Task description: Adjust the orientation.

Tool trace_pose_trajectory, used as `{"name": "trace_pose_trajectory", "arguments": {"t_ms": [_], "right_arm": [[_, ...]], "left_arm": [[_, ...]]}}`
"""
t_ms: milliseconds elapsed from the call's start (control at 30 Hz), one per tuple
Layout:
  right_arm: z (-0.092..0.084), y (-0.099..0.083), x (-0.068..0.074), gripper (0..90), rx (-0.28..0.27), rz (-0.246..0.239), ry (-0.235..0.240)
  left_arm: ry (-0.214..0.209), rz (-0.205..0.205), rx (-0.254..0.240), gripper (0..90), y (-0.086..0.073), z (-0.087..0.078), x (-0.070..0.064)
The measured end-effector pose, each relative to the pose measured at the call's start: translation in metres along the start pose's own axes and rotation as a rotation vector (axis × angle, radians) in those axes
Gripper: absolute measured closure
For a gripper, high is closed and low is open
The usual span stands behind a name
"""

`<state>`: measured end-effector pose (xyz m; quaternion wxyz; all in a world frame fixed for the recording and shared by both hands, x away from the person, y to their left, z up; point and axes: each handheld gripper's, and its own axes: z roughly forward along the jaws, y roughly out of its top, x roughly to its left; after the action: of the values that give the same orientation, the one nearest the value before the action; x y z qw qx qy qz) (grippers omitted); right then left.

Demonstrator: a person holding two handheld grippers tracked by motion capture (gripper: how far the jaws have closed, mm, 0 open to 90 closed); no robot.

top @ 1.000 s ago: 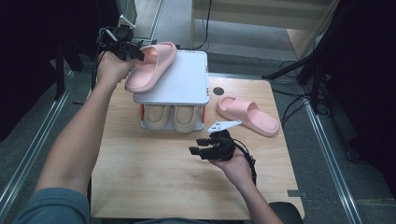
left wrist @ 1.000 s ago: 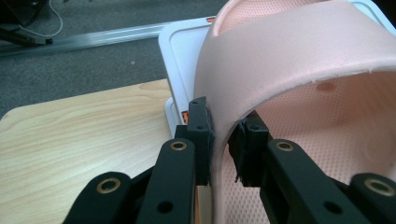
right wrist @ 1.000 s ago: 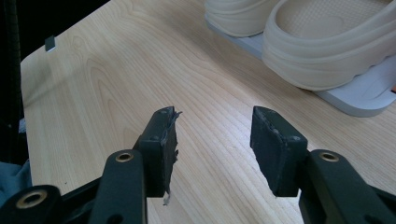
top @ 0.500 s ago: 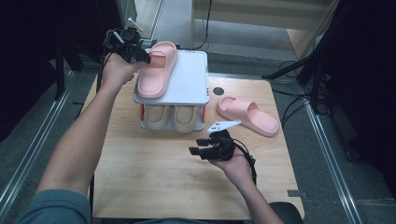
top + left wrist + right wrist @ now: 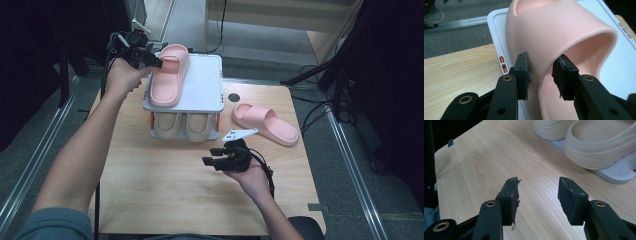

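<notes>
A pink slipper (image 5: 169, 75) lies flat on the left side of a white two-level rack's top (image 5: 205, 85). My left gripper (image 5: 155, 61) is at its left side. In the left gripper view the jaws (image 5: 540, 75) stand on either side of the slipper's strap (image 5: 564, 32); they have just been opening and the pads no longer press on it. A second pink slipper (image 5: 265, 124) lies on the table right of the rack. My right gripper (image 5: 214, 156) hovers low over the wood in front of the rack, open and empty (image 5: 539, 195).
Two beige slippers (image 5: 182, 125) sit side by side on the rack's lower shelf, and they also show in the right gripper view (image 5: 599, 142). The wooden table (image 5: 165, 190) has dark floor and metal rails on both sides.
The left hand moved the pink slipper back and to the right, from the rack's left edge onto its top. The slipper now lies flat there. The right hand stayed where it was.
</notes>
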<state>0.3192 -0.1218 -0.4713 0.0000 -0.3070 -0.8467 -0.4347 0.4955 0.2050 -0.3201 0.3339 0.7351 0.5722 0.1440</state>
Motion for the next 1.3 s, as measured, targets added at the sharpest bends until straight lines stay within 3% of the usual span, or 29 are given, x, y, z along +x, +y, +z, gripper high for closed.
{"name": "trace_pose_trajectory", "arguments": {"t_ms": [233, 633, 800, 1067, 1300], "right_arm": [[-0.005, 0.001, -0.005, 51.3, -0.012, 0.014, -0.018], [-0.032, 0.001, -0.033, 53.7, -0.075, 0.060, -0.099], [-0.040, -0.001, -0.047, 54.5, -0.095, 0.091, -0.138], [-0.048, -0.001, -0.066, 57.3, -0.087, 0.070, -0.243], [-0.057, -0.004, -0.091, 67.3, -0.122, 0.129, -0.255]], "left_arm": [[-0.016, 0.040, -0.029, 58.4, -0.007, -0.021, 0.000], [-0.062, 0.056, -0.048, 52.1, -0.037, -0.045, 0.012], [-0.083, 0.058, -0.059, 49.5, -0.051, -0.049, 0.019], [-0.082, 0.063, -0.059, 48.3, -0.075, -0.049, 0.029], [-0.090, 0.067, -0.086, 45.3, -0.101, -0.048, 0.036]]}}
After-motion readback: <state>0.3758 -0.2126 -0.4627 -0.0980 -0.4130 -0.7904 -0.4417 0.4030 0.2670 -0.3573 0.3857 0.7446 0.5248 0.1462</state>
